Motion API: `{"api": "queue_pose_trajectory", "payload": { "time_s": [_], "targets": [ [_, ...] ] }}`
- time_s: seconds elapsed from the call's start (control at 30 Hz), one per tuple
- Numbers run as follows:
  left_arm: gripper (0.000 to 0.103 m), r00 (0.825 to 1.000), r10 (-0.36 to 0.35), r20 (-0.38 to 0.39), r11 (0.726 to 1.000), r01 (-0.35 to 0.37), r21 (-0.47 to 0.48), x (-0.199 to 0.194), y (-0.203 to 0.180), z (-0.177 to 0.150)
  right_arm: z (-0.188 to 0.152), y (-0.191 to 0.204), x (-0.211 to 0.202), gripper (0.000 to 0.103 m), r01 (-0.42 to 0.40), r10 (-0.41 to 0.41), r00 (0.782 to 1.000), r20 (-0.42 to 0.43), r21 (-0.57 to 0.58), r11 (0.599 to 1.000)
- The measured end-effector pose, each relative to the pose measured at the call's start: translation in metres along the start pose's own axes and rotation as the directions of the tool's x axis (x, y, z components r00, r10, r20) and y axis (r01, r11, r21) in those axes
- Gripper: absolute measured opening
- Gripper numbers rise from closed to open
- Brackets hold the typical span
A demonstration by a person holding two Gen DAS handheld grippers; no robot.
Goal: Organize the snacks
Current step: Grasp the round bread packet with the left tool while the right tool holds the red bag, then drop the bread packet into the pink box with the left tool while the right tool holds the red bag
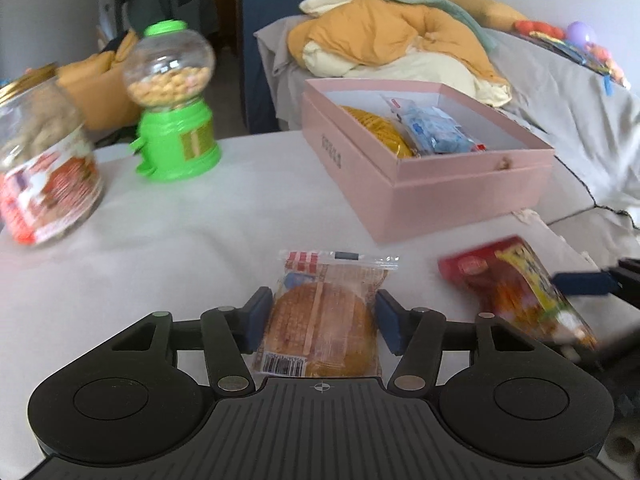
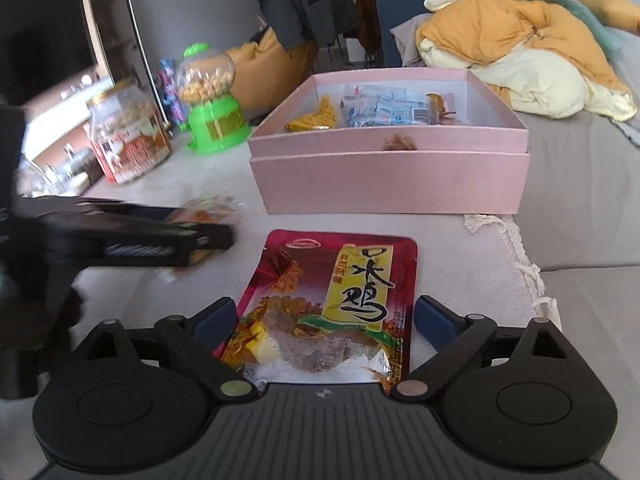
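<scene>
— Between my left gripper [image 1: 322,322] pads, what do you see?

— A clear-wrapped round biscuit [image 1: 322,320] flat on the white cloth [image 1: 180,240]. My left jaws stand partly apart, one pad at each side of the wrapper; the wrapper's edges reach them, but I cannot tell if they press.

— And your right?

— My right gripper [image 2: 326,320] is spread wide around a red and yellow snack pouch [image 2: 332,304], also flat on the cloth. The pads sit just beside its edges, not squeezing it. Nothing is lifted.

— Where is the box?

— The pink box [image 2: 384,180] stands open beyond both packets, farther back on the cloth. Inside lie a yellow packet [image 2: 314,118], a clear bag of blue-wrapped sweets [image 2: 384,110] and a small brownish packet [image 2: 440,106].

— Anything else?

— A green candy dispenser [image 1: 176,104] with a clear globe, and beside it a big clear jar [image 1: 44,160] with a gold lid, both off to the left. Behind the box, a heap of orange and cream bedding [image 1: 400,40].
</scene>
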State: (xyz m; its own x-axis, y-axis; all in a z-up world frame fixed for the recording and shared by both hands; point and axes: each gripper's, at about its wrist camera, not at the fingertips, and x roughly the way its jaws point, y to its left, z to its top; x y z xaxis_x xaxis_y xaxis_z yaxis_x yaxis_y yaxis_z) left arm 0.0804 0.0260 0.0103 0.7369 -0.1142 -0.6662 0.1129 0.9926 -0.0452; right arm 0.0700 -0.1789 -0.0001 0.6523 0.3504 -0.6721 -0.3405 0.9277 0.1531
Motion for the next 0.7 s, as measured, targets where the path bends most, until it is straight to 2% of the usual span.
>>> {"api": "queue_pose_trajectory", "payload": {
  "time_s": [0.13,0.27,0.4,0.57,0.6,0.63,0.7],
  "targets": [
    [0.060,1.000,0.019,0.012,0.998,-0.019,-0.052,-0.024,0.006,-0.021,0.004,0.009,0.004,0.099,0.058,-0.057,0.998,-0.025,0.034,0.998],
    [0.060,0.999,0.021,0.038,0.997,-0.018,-0.074,-0.031,0.013,-0.030,0.011,0.017,0.014,0.103,0.120,-0.117,0.992,-0.049,0.069,0.990],
    [0.061,0.998,0.041,0.054,0.998,-0.039,-0.050,-0.031,0.008,-0.033,0.018,0.036,0.029,0.103,0.228,-0.227,0.970,-0.083,0.009,0.974],
    [0.061,0.997,0.030,0.065,0.998,-0.027,-0.050,-0.032,0.009,-0.036,0.021,0.032,0.031,0.102,0.176,-0.176,0.980,-0.088,-0.017,0.984],
    [0.061,0.997,0.026,0.068,0.998,-0.022,-0.053,-0.032,0.010,-0.036,0.021,0.031,0.029,0.101,0.162,-0.164,0.982,-0.095,-0.027,0.986],
    [0.061,0.997,0.021,0.072,0.998,-0.017,-0.056,-0.032,0.012,-0.037,0.021,0.029,0.027,0.095,0.151,-0.154,0.983,-0.100,-0.038,0.988],
    [0.061,0.997,0.014,0.077,0.998,-0.009,-0.062,-0.032,0.013,-0.037,0.022,0.025,0.018,0.079,0.133,-0.137,0.985,-0.103,-0.039,0.990]
  ]
}}
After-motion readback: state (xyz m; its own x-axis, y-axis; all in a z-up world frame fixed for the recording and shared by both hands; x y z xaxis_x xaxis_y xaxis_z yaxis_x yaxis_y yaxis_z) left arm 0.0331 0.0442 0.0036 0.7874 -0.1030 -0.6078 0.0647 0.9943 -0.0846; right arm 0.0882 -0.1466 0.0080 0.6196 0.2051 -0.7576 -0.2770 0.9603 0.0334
